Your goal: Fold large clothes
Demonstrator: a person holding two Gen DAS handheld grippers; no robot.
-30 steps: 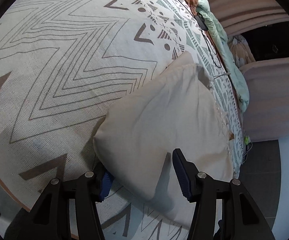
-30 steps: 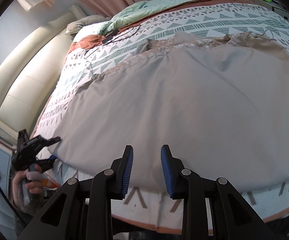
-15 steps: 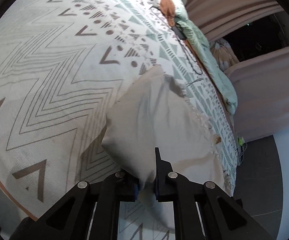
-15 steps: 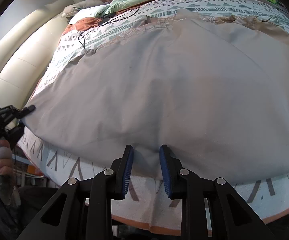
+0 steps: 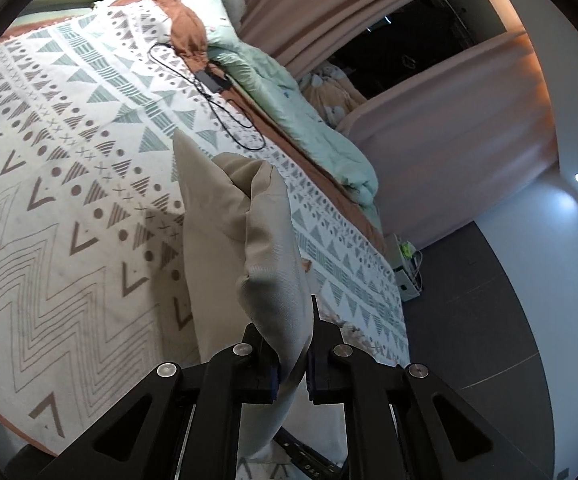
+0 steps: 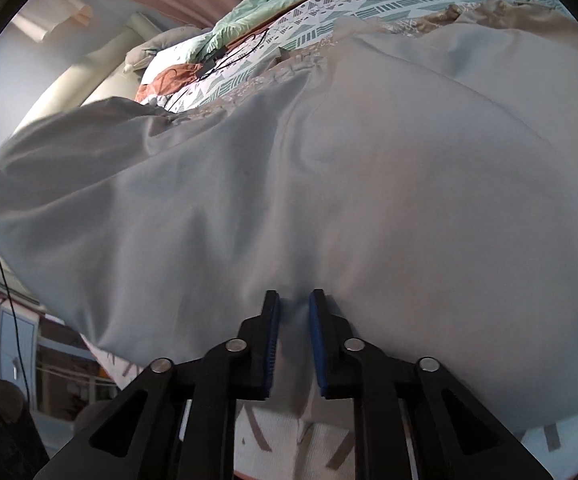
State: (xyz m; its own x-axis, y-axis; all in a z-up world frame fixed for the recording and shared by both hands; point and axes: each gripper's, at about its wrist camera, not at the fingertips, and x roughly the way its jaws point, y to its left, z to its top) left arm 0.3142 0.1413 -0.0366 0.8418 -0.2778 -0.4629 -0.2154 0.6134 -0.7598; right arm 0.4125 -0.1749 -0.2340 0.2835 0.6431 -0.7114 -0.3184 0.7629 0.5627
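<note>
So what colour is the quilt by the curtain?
Mint green quilt, clearest in the left wrist view.

Patterned bedspread (image 5: 69, 184), pink curtains (image 5: 441, 136), dark floor (image 5: 489, 320), cream headboard (image 6: 89, 80)

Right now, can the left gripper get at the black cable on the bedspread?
Probably not: the left gripper is shut on the beige garment's corner, and the black cable lies far up the patterned bedspread.

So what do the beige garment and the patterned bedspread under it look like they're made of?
The beige garment looks like a thin, smooth woven cloth, perhaps cotton or a blend: matte, and it drapes in soft folds where the left gripper pinches it. The bedspread looks like a thicker woven or knitted cotton, with a visible grid texture in its weave. Neither fibre can be confirmed by sight.
</note>
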